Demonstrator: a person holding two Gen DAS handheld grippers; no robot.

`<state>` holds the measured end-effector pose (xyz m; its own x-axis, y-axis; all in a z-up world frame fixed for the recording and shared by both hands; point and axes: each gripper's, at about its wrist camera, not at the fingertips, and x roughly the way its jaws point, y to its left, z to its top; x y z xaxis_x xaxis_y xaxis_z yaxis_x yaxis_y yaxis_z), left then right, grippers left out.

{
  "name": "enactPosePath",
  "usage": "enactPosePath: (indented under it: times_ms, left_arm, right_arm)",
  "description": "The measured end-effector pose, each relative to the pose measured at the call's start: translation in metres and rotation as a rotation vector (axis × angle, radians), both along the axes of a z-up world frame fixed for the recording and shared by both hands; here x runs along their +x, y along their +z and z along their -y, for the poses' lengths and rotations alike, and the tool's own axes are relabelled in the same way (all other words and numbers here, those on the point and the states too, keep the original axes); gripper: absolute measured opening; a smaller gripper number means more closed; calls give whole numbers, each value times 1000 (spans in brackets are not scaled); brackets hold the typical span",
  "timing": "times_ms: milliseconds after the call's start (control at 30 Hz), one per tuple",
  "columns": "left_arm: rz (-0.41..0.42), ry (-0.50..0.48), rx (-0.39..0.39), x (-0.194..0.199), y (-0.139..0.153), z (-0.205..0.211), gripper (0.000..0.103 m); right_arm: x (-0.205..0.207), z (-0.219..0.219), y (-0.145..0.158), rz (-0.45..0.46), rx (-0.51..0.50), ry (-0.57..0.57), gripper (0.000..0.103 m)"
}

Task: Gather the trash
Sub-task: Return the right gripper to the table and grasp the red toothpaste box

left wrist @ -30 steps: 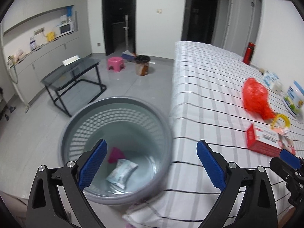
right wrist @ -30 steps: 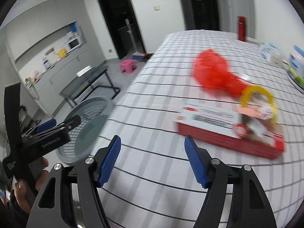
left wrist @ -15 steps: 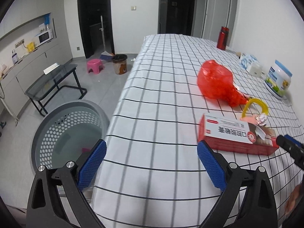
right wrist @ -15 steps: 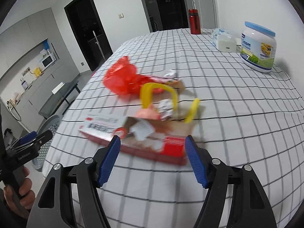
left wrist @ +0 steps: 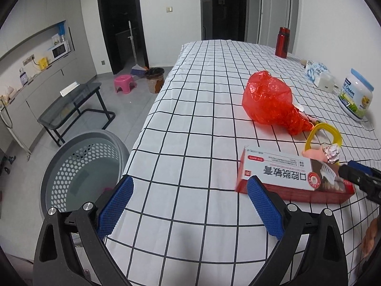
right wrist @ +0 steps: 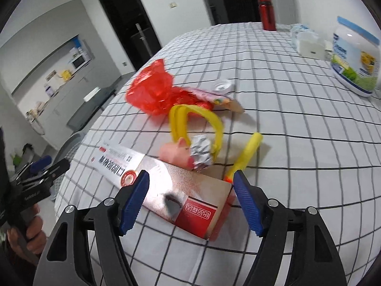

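Approaching stage, left wrist view: left gripper point(left wrist: 188, 203) jaws released, empty; grey perforated plastic bin point(left wrist: 78, 166) left of jaws.

Right wrist view: right gripper point(right wrist: 190, 201) jaws released, straddling red-and-white flat cardboard box point(right wrist: 166, 190); best lowered squarely, then closed across box width.

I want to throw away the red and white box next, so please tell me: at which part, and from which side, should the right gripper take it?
Take the red and white box across its narrow width at the near red end, coming from the table's near edge. It lies flat and long, and that end already sits between the open right gripper fingers. The far end is crowded by the pink pig toy and foil ball.
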<state>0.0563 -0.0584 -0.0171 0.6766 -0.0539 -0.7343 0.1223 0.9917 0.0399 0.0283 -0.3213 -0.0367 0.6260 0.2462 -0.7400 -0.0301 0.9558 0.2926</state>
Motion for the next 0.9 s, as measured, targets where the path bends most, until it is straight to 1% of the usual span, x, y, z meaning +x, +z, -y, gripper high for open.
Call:
enactPosePath:
  times_ms: [167,367,500,633,800,900]
  left_arm:
    - [4,15,3,2,1,-4,94]
    - [15,34,-7,0,5,-18,94]
    - [21,49,-18,-2,7,-27,94]
    - [27,61,-24,-5,9,-38,94]
    - [33,83,-30,-6,12,-50,94]
    - [34,97,-35,-6,13,-55,94]
  right_arm:
    - [-13,-15,-3,-24,22,53,70]
    - [-36,-51,-6,-51,27,128,70]
    - [-40,-70,-1,-43,6,157,70]
    - [-28,-81,2,-38,-35,174,70]
    - [-2,-99,1,-66,-76,229,70]
    - [14,-116,-4,-97,-128,276,70]
